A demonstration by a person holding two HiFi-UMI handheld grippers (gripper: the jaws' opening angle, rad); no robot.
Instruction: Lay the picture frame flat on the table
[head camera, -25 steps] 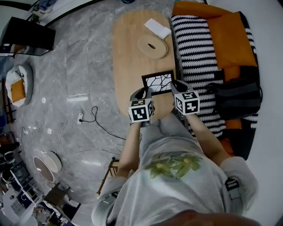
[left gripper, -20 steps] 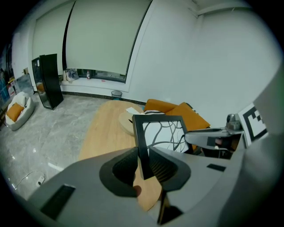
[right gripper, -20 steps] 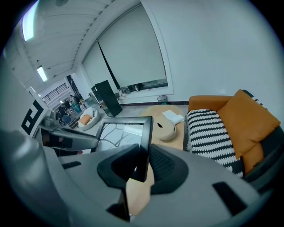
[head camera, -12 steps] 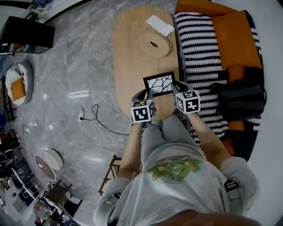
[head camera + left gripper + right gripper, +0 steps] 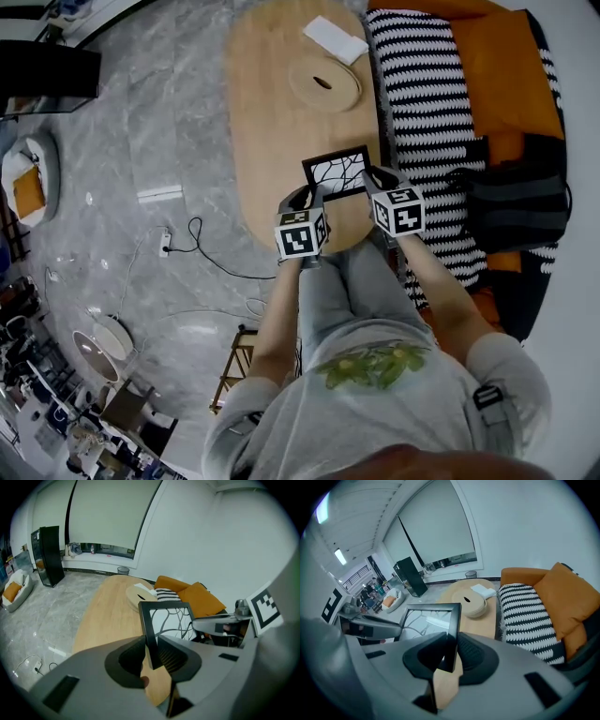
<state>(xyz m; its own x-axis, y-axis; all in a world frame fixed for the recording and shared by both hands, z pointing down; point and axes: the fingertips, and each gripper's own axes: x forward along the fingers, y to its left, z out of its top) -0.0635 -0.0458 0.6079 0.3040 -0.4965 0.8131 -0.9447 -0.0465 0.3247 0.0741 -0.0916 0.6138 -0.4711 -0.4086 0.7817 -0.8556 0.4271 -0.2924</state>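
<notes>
a: state of the grip?
b: the left gripper (image 5: pixel 152 651) is clenched on the left upright of the frame (image 5: pixel 336 172), and the right gripper (image 5: pixel 450 654) on the right upright. both bite the black moulding low down, near the bottom corners. the frame stands roughly upright, picture side toward the person, over the near end of the table (image 5: pixel 272 122). whether its bottom edge touches the wood cannot be told

a: how should it go down?
b: judgement only: tip the top edge away from the person so the picture ends face up. turn both grippers together so the frame does not twist. keep the bottom edge low on the wood as a hinge, lower slowly, and let go only once the back lies flat. an uneven release could let the glass slap down

a: edges and room?
b: the rounded near edge of the table is just beside the grippers, so the frame should fall forward, not back. the right edge and the striped cushion (image 5: pixel 422 112) lie just beside the right gripper. ahead is bare wood. the round disc (image 5: pixel 323 82) and white pad (image 5: pixel 335 39) sit well apart at the far end. there is open wood to the left
</notes>
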